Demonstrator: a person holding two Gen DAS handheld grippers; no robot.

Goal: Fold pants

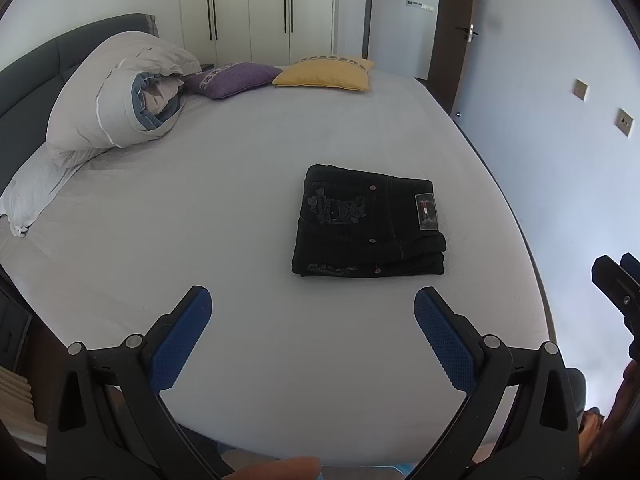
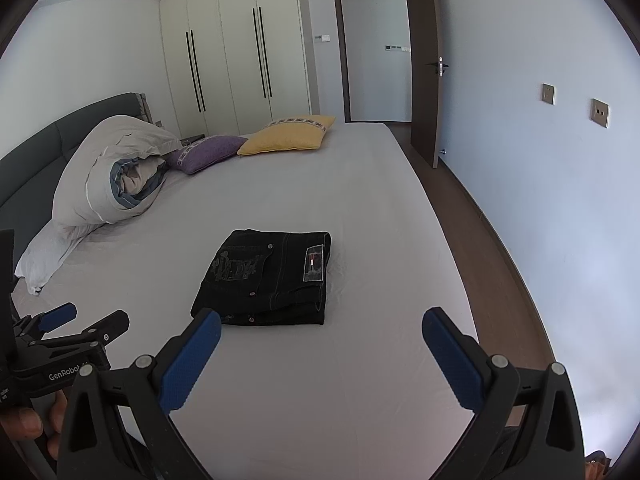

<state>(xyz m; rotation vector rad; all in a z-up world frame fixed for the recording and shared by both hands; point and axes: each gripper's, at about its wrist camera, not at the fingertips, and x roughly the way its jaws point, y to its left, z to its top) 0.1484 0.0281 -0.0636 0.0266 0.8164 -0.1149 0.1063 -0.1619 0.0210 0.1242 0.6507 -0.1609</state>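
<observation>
Black pants point(image 1: 370, 222) folded into compact rectangle, lying flat on grey bed sheet point(image 1: 240, 208) toward bed's right side, patch label facing up; left gripper point(image 1: 312, 332) held above near edge of bed, jaws spread wide, nothing between blue pads point(image 1: 180, 344); right gripper point(image 2: 320, 354) likewise wide apart, empty, pants just beyond its left fingertip; rolled duvet point(image 1: 116, 92), purple cushion point(image 1: 232, 79), yellow cushion point(image 1: 326, 73) along headboard side, well apart from pants

Pants point(image 1: 370, 222) on bed point(image 1: 240, 208); pillows point(image 1: 324, 74) behind.
</observation>
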